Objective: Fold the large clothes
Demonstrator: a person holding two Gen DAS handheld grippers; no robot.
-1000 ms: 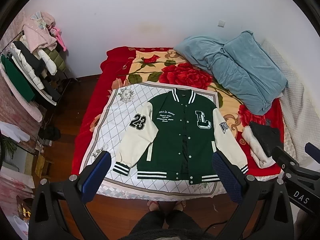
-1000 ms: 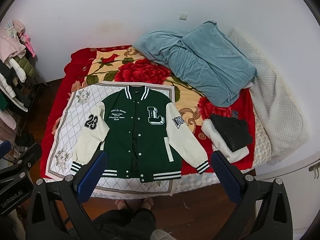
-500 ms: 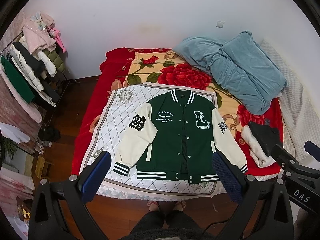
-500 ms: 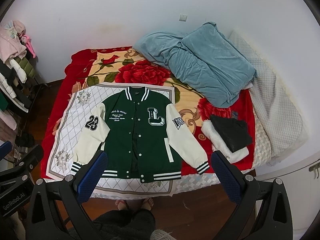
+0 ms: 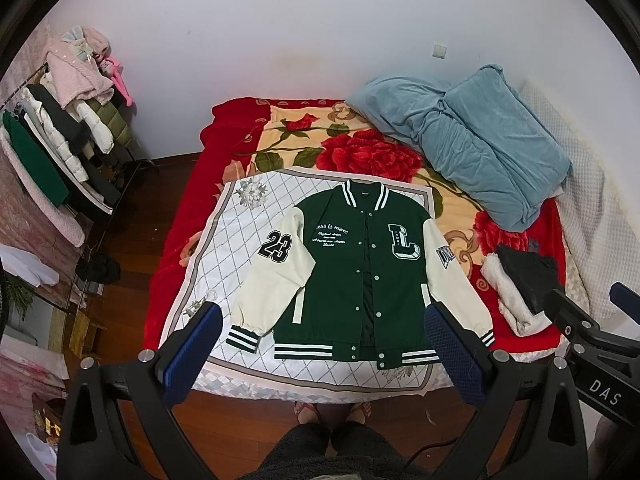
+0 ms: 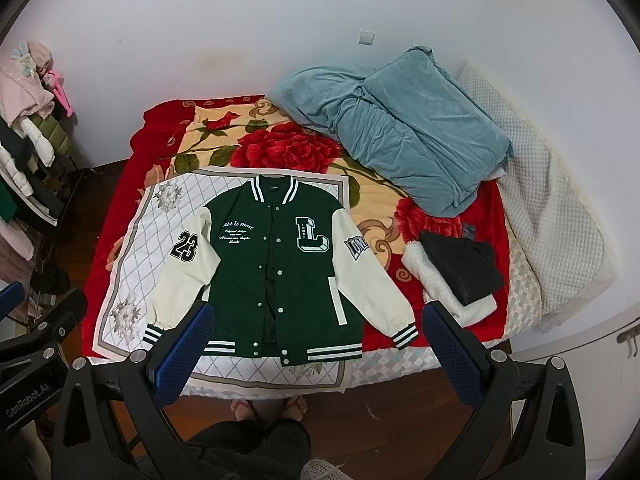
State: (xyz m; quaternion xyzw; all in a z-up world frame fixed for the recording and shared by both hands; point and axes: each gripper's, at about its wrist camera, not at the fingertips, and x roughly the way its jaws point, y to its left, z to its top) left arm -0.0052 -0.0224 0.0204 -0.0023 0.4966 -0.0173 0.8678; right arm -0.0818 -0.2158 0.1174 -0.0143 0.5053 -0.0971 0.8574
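Almost nothing has changed in the last second: both views show the same scene as before, with only a very small drift of the cameras, and the jacket has not moved. In judgement, this means the folding has not begun and the person is only taking position at the foot of the bed.

The left claw hangs above the near edge of the bed, its blue pads wide apart and holding nothing. The right claw is the same, wide apart and empty, and it touches no cloth.

The jacket lies flat, front side up, on a white sheet with a diamond pattern, which covers the near part of the bed. Its body is dark green and its sleeves are cream, both spread a little outward from the body. The collar points to the wall and the striped hem to the person. The front is partly unbuttoned. A big letter L and the number 23 are visible.

Beyond the jacket lies a blue blanket.
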